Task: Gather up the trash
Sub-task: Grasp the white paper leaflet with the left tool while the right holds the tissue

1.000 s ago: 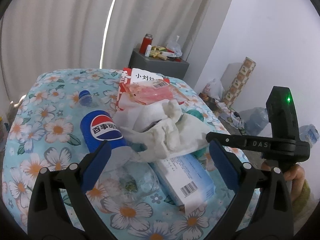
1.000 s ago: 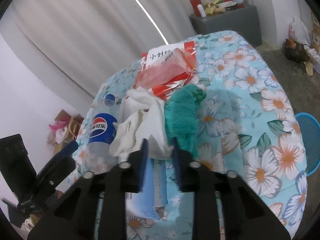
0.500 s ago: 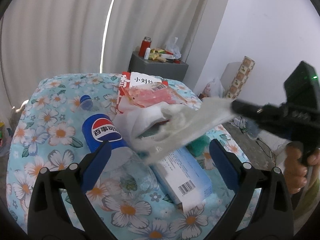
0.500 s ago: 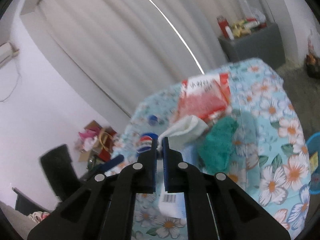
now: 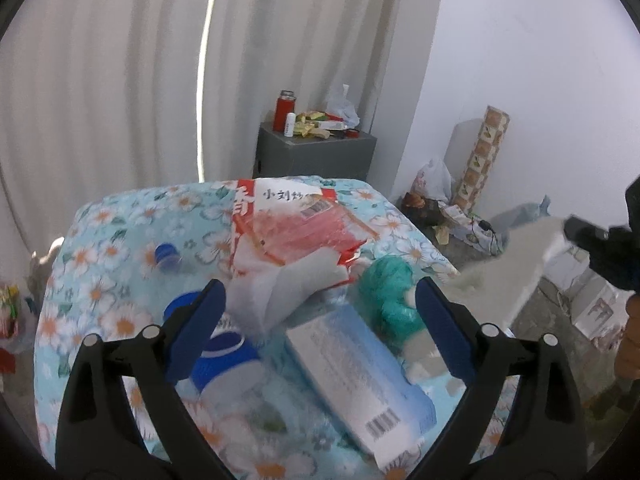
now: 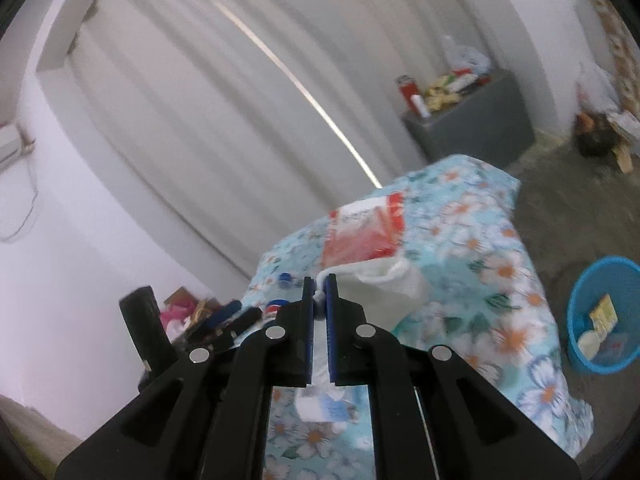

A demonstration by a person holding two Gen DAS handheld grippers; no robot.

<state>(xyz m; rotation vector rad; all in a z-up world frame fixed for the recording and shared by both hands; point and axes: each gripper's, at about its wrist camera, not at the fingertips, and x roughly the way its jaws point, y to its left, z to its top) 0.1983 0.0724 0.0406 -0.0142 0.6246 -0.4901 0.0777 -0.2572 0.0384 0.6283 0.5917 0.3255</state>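
My right gripper point(image 6: 319, 286) is shut on a crumpled white tissue point(image 6: 382, 286) and holds it in the air beside the floral table point(image 6: 472, 216); the tissue shows blurred in the left wrist view point(image 5: 504, 276). My left gripper point(image 5: 320, 316) is open and empty above the table. Under it lie a blue-and-white carton point(image 5: 360, 372), a Pepsi bottle point(image 5: 218, 354), another white tissue point(image 5: 284, 292), a green crumpled wad point(image 5: 390, 296) and a red snack bag point(image 5: 296, 220). A blue trash basket point(image 6: 604, 314) stands on the floor to the right.
A blue bottle cap point(image 5: 166, 254) lies on the table's left. A grey cabinet point(image 5: 316, 154) with a red flask stands by the curtain. Bags and boxes point(image 5: 436, 200) lie on the floor by the wall.
My right gripper has lifted the white tissue off the pile and carried it up and to the right, away from the table. My left gripper stays open over the table.
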